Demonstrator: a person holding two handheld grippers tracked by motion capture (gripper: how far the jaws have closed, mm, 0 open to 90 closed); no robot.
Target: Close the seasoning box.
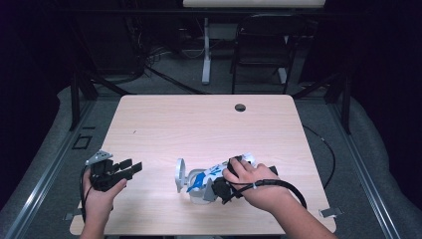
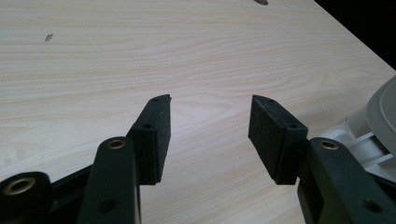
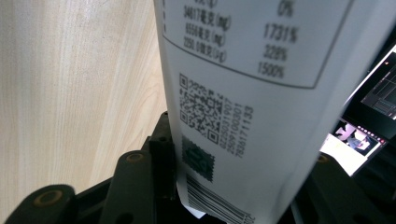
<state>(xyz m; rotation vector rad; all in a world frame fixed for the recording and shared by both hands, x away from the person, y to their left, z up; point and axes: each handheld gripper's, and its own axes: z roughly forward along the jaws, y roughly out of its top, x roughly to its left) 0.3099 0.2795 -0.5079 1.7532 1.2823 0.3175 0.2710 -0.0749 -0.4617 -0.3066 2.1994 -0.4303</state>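
Two grippers | R gripper clamps white-blue bottle, lying lower centre of frame, prob. to lift it | L gripper wide, empty, lower left, waiting | table

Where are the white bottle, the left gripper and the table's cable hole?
white bottle point(image 3: 261, 116): right gripper view, printed label.
left gripper point(image 2: 208, 123): left gripper view, midway between its open pads.
cable hole point(image 1: 240, 107): high view, its dark centre.
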